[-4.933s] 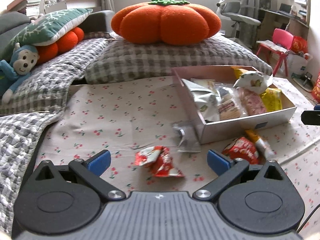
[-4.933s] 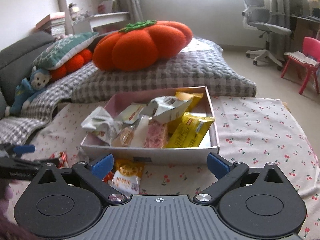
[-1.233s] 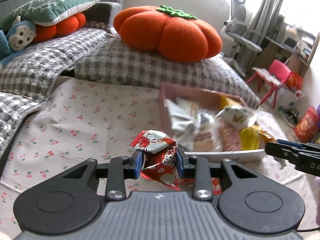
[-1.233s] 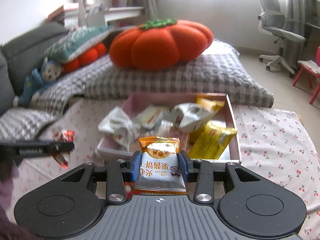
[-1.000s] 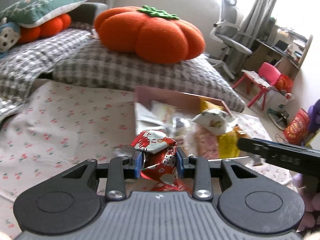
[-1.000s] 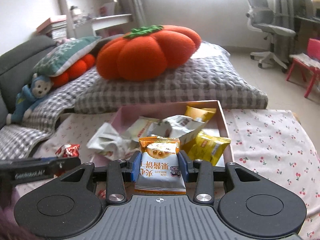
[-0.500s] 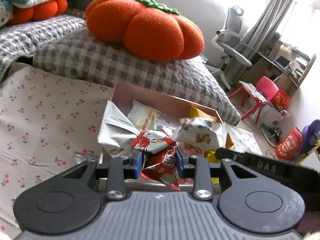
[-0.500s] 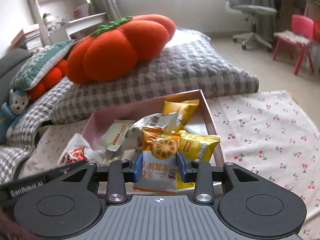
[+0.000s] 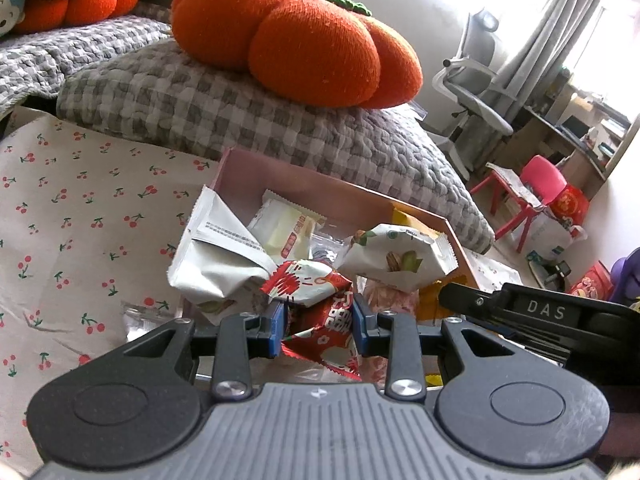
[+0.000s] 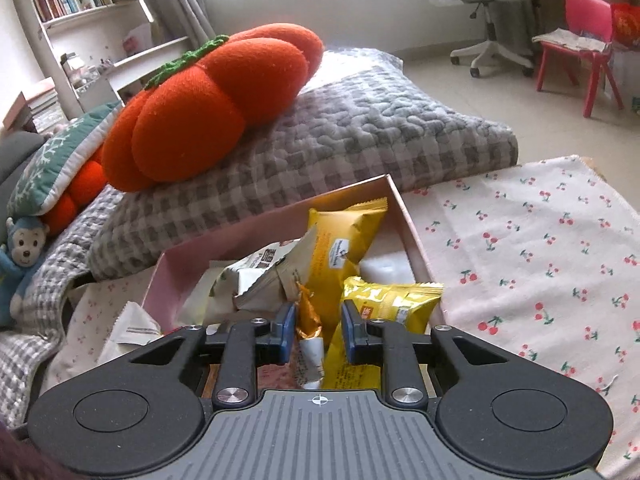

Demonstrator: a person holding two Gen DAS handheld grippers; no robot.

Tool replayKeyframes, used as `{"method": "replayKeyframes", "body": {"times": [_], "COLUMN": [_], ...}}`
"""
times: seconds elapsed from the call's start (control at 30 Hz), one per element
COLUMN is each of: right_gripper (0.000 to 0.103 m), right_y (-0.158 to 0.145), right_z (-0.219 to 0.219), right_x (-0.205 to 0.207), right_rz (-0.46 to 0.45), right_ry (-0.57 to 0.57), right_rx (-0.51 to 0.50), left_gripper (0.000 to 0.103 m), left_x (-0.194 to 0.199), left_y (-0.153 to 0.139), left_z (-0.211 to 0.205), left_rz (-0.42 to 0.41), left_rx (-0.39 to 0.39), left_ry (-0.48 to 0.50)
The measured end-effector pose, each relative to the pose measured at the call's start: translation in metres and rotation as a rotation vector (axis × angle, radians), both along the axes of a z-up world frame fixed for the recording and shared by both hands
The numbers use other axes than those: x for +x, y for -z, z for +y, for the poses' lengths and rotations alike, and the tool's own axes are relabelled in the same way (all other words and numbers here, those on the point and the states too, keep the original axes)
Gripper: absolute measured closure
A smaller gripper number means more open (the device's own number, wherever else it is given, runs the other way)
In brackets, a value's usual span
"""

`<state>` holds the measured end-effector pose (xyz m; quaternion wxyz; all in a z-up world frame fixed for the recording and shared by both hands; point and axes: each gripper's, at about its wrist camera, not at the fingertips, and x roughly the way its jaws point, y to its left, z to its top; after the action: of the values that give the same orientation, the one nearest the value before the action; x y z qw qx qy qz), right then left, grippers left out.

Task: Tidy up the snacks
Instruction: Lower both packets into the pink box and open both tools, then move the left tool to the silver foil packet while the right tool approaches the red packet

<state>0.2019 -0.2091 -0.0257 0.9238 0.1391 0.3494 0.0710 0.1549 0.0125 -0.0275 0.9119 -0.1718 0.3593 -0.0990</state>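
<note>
Left gripper (image 9: 318, 326) clamps red packet (image 9: 320, 312), right gripper (image 10: 318, 330) pinches biscuit packet (image 10: 310, 330) edge-on; either could slide off overfull box (image 10: 412, 232).

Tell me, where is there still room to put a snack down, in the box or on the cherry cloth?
The pink box is crowded; its only bare bit is the white patch between the yellow packets and the right wall. The cherry cloth right of the box is bare, and so is the stretch left of it, below the checked cushion.
</note>
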Motion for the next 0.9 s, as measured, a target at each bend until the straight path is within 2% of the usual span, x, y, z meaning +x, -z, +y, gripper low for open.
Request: {"method": "replayKeyframes", "body": {"times": [0.1,0.2,0.37,0.53,0.63,0.67,0.8,0.9], "right_gripper": [0.081,0.075,0.072,0.048,0.037,0.032,0.026,0.018], "right_y": [-0.002,-0.005,-0.010,-0.013,-0.015,-0.016,-0.018,-0.021], "right_z": [-0.003,-0.006,-0.011,-0.016,-0.017,-0.018,-0.018,-0.019], "right_x": [-0.001,-0.004,-0.009,-0.016,-0.022,-0.025,-0.036,-0.044], "right_rz": [0.000,-0.005,-0.005,-0.002,-0.005,-0.006,-0.015,-0.018], "right_ry": [0.002,0.005,0.001,-0.006,-0.022,-0.028,-0.065,-0.083], "right_rx": [0.009,0.013,0.016,0.024,-0.002,-0.011,-0.043,-0.052], "left_gripper": [0.073,0.070,0.046,0.023,0.016,0.015,0.014,0.008], "left_x": [0.001,0.001,-0.001,-0.005,-0.010,-0.011,-0.016,-0.026], "left_y": [-0.001,-0.001,-0.005,-0.012,-0.014,-0.014,-0.014,-0.019], "left_z": [-0.005,-0.009,-0.015,-0.021,-0.021,-0.019,-0.013,-0.009], "left_rz": [-0.015,-0.024,-0.023,-0.044,-0.055,-0.050,-0.027,-0.040], "left_rx": [0.015,0.026,0.036,0.074,0.115,0.119,0.121,0.143], "left_ry": [0.009,0.016,0.020,0.052,0.075,0.081,0.096,0.109]}}
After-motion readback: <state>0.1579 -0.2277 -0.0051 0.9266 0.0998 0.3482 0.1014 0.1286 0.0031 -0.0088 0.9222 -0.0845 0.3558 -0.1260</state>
